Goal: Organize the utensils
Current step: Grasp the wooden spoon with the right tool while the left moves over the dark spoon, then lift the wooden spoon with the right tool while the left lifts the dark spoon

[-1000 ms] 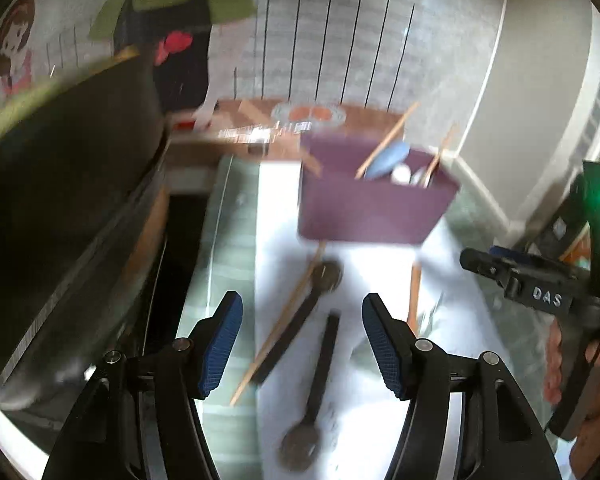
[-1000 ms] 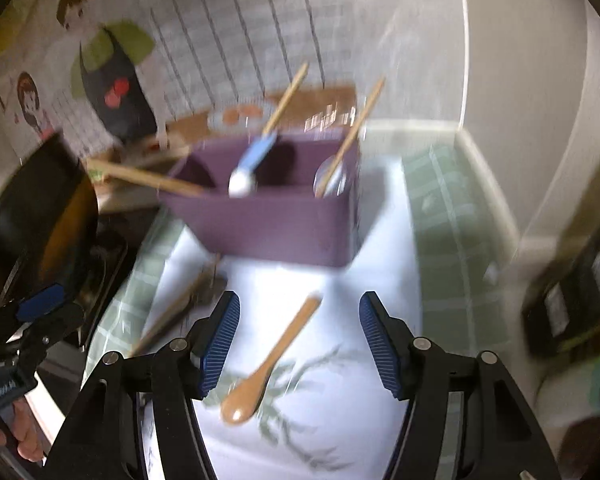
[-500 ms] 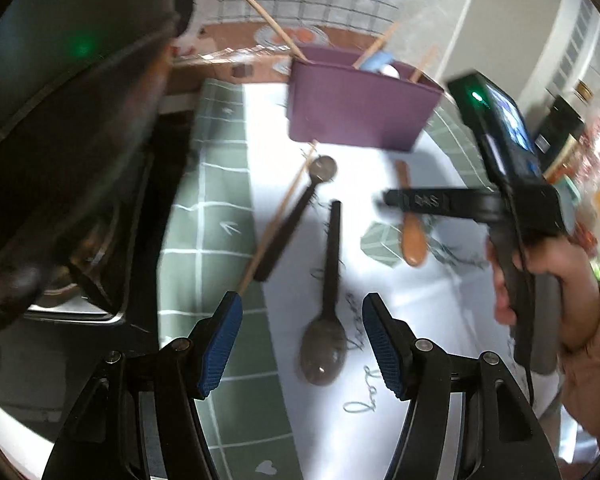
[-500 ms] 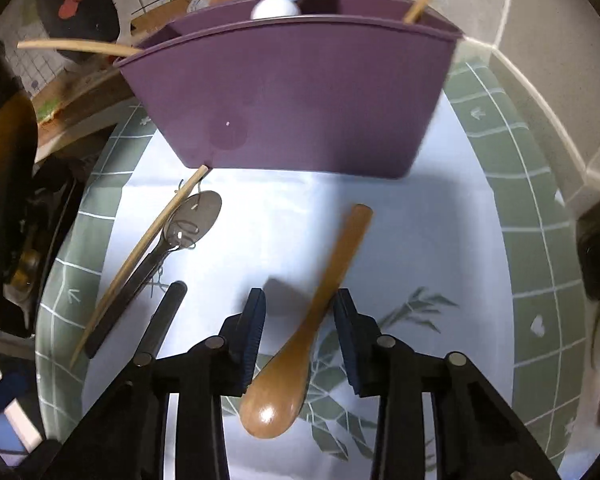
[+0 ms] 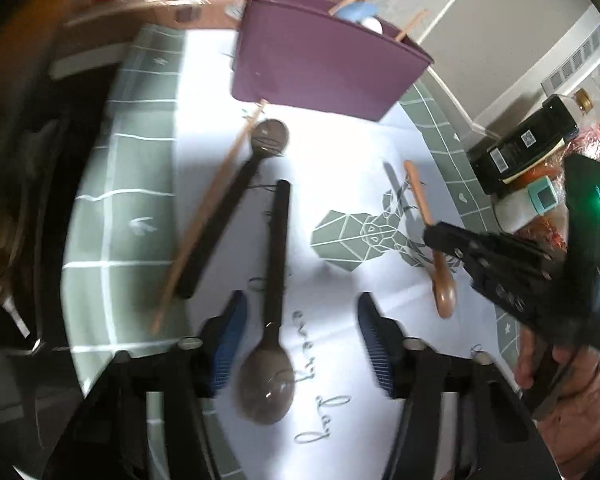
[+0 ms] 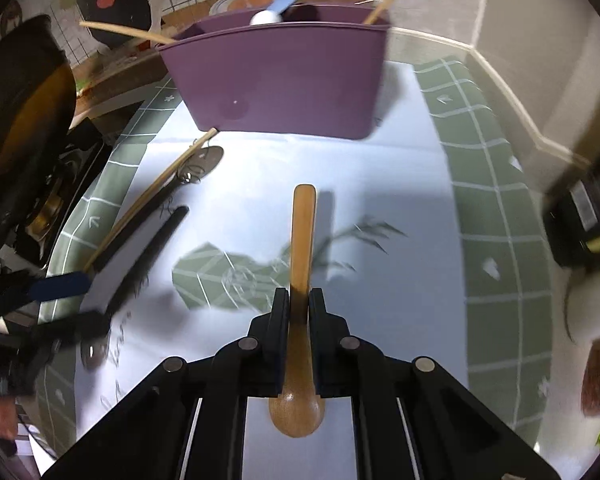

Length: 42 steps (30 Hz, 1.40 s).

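A purple utensil holder [image 5: 320,68] [image 6: 284,76] stands at the far end of the white mat with several utensils in it. My right gripper [image 6: 299,302] is shut on the neck of a wooden spoon [image 6: 304,232], which still lies flat; the left wrist view shows that gripper [image 5: 436,232] over the wooden spoon [image 5: 444,292]. My left gripper [image 5: 300,336] straddles a black-handled metal spoon [image 5: 278,240]. Its jaws are closing, and the pads stand clear of the spoon. A second black-handled spoon [image 5: 228,208] and a chopstick [image 5: 204,224] lie to the left.
A dark pan [image 6: 16,120] sits on the stove at the left. A black box [image 5: 528,148] and bottles crowd the right edge. The white placemat [image 5: 340,152] lies on a green gridded cloth [image 5: 128,184]. A hand [image 5: 572,400] holds the right gripper.
My left gripper dropped and tilted down over the black-handled spoon, and its jaws narrowed. My right gripper closed on the wooden spoon's neck, and the spoon swung straight between the fingers.
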Each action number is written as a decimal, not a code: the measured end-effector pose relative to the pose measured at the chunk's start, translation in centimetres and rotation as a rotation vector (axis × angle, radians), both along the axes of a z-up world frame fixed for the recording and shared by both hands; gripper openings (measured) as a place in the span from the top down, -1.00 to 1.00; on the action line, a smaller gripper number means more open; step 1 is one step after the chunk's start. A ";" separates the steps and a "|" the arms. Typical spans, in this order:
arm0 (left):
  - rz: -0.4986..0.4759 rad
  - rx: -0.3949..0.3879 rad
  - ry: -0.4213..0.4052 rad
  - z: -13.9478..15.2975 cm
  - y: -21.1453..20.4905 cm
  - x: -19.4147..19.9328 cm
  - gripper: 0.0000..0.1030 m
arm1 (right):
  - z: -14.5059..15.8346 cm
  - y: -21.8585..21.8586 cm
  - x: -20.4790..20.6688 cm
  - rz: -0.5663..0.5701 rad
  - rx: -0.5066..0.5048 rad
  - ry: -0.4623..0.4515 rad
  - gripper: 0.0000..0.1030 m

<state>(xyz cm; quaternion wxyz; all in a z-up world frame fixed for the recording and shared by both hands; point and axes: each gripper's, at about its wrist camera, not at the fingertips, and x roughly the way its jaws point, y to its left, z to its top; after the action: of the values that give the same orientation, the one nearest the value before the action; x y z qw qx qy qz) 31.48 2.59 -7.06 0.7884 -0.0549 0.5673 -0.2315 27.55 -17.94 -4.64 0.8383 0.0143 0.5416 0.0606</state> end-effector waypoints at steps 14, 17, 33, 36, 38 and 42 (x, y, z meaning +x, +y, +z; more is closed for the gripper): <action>-0.037 0.210 0.055 -1.9 -3.0 4.0 0.42 | -0.5 -1.6 -2.2 0.036 0.069 0.009 0.84; -0.025 0.215 0.069 -1.8 -3.1 4.3 0.42 | -0.6 -1.6 -2.1 0.051 0.078 0.014 0.83; -0.078 0.259 0.108 -2.0 -5.9 3.7 0.42 | -2.3 0.4 2.7 0.026 -0.062 0.107 0.76; -0.097 0.275 0.120 -2.0 -6.1 3.9 0.42 | -2.3 0.8 2.7 0.042 -0.070 0.103 0.76; -0.094 0.266 0.135 -2.0 -6.2 4.3 0.43 | -2.3 0.9 2.4 0.057 -0.041 0.099 0.79; -0.078 0.251 0.084 -1.8 -5.7 4.1 0.73 | -1.7 0.3 1.6 0.069 0.038 0.072 0.80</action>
<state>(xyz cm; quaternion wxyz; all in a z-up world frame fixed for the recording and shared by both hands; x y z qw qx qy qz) 35.56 -3.06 -8.90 0.7550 0.0564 0.6261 -0.1868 29.20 -17.64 -6.31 0.8152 0.0138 0.5705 0.0993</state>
